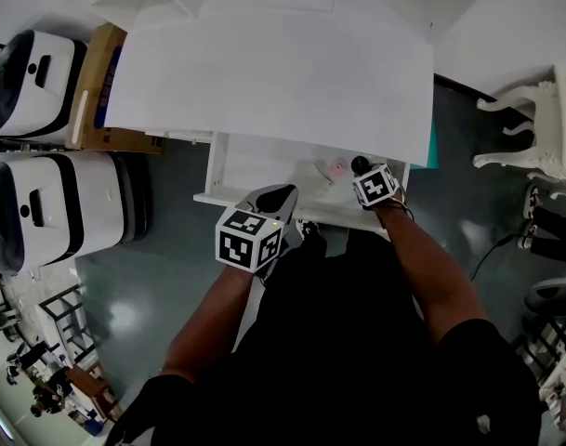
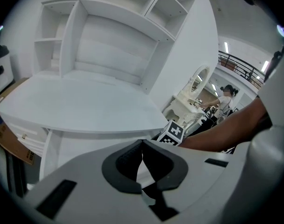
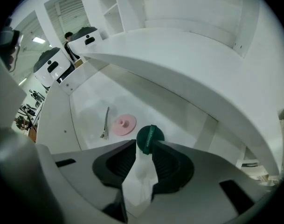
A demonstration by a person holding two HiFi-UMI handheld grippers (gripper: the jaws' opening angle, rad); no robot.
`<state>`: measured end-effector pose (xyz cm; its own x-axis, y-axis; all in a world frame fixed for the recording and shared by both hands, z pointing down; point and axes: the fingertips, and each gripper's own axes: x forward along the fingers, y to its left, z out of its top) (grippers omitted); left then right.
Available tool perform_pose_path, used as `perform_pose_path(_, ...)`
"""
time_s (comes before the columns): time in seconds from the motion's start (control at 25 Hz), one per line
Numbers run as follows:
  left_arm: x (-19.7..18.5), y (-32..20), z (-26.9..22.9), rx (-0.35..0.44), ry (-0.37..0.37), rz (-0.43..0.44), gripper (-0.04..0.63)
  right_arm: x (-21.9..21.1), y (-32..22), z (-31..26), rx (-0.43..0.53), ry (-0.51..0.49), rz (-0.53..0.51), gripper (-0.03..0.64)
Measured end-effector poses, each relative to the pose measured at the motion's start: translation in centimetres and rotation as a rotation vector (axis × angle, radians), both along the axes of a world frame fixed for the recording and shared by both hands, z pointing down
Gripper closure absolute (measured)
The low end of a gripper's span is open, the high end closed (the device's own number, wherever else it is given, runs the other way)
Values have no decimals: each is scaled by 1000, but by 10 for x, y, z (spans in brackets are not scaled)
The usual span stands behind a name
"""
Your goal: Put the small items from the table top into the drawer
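Note:
Under the white table top (image 1: 273, 72) the drawer (image 1: 219, 170) stands pulled out. On its floor lie a pink disc (image 3: 124, 124) and a silver hair clip (image 3: 106, 122); the pink disc (image 1: 336, 167) also shows from the head view. My right gripper (image 3: 149, 146) reaches into the drawer, shut on a dark green round item (image 3: 149, 137) held by its band just above the floor. In the head view the right gripper (image 1: 360, 166) is at the drawer's right side. My left gripper (image 1: 287, 191) hovers at the drawer's front edge. Its jaws (image 2: 142, 143) are shut with nothing in them.
Two white rounded machines (image 1: 41, 72) (image 1: 50, 203) and a cardboard box (image 1: 101, 82) stand left of the table. A white ornate chair (image 1: 533, 128) is at the right. White shelves (image 2: 114, 45) rise behind the table top (image 2: 76, 106).

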<state>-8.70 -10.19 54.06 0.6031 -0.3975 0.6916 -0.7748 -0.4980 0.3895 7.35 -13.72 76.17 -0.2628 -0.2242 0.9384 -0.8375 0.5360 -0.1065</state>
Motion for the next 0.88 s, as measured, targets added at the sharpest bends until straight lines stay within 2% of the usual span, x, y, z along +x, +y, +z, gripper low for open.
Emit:
perform_pose_path(0.32, 5, 1, -11, 49, 29, 61, 584, -1, -1, -47, 83, -59, 86, 517)
perform_pose_path(0.68, 9, -2, -36, 147, 73, 131, 584, 4, 10, -142, 245, -223, 234, 518)
perform_pose_path(0.88, 13, 3, -48, 182, 135, 154, 584, 4, 25, -192, 312, -327, 296, 532)
